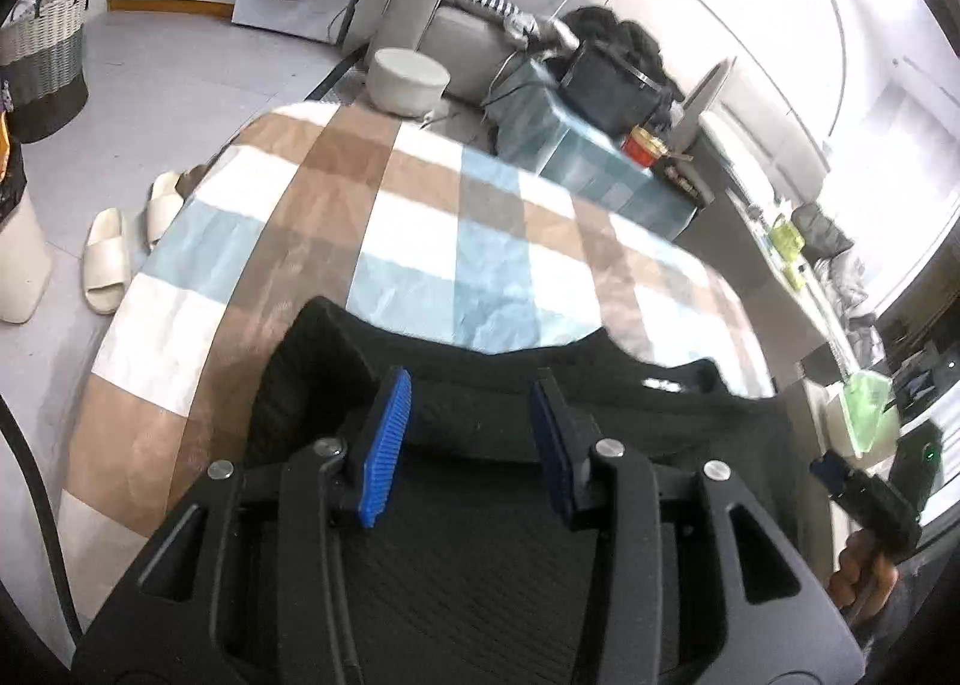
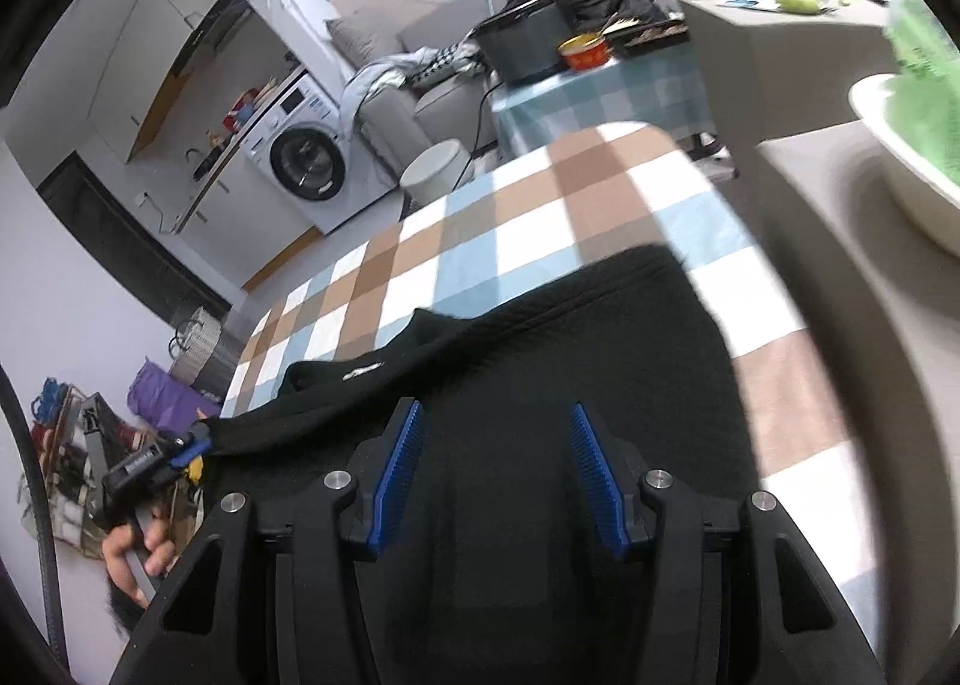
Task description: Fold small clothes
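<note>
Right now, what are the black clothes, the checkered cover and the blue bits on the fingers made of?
The black garment looks like soft knitted fabric, matte, with fine ribbing at its edge. The checkered cover seems to be thin woven cloth or maybe wipeable sheet; faint creases show, so I can't be sure. The blue pads look like ridged rubber or plastic, with rows of small teeth.

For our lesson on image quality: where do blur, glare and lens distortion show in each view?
Left wrist view: window glare washes out the upper right, the checked cloth is smeared, straight edges bow. Right wrist view: the basin and right edge are motion-blurred, walls curve; the black garment lacks detail.
</note>
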The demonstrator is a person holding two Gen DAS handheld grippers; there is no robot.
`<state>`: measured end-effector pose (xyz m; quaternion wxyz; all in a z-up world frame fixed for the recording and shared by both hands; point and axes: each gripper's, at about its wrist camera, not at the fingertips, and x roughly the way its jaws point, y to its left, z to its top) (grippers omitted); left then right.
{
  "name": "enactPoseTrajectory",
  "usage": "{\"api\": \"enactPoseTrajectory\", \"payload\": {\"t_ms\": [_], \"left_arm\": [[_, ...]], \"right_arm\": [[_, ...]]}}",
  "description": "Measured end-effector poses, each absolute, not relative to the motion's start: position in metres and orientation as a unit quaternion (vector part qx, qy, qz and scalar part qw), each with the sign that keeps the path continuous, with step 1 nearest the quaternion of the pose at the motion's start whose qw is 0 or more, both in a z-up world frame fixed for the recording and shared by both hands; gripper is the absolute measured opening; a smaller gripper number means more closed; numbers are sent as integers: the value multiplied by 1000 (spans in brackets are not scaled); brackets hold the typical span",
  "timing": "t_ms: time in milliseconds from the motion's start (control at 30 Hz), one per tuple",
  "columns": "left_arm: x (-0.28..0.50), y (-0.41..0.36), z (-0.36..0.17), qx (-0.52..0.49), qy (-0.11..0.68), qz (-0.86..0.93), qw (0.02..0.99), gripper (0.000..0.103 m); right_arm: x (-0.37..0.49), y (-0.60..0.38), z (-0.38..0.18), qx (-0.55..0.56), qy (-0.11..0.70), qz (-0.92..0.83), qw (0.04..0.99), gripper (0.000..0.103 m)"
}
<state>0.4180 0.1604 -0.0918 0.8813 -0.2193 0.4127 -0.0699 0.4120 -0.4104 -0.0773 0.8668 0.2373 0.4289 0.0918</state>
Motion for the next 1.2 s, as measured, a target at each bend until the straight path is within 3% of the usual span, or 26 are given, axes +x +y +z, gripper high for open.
{"api": "enactPoseTrajectory", "payload": {"t_ms": [233,367,433,500,567,633,767,1200], "left_arm": [[385,151,-96,-191,427,-71,881,42],[362,143,-101,-162,430,-59,886,50],[350,141,-102,-151,433,-55,887,56],[340,138,-103,-141,436,-48,888,73],[329,135,-101,-131,435,-43,890,84],[318,130,-99,-123,429,-42,894,85],[303,130,-98,-128,424,-40,896,102],[243,113,-93,-82,407,-17,910,102]], "right_arm": [[407,-403,-89,193,459,73,864,57],[404,-379,-90,117,470,67,872,61],[401,-369,-88,87,467,69,877,73],[397,-359,-85,64,460,74,883,84],[394,-353,-84,50,457,80,884,87],[391,-347,-84,42,458,84,884,88],[382,-337,-86,29,461,94,882,89],[329,-327,-82,3,444,106,890,90]]}}
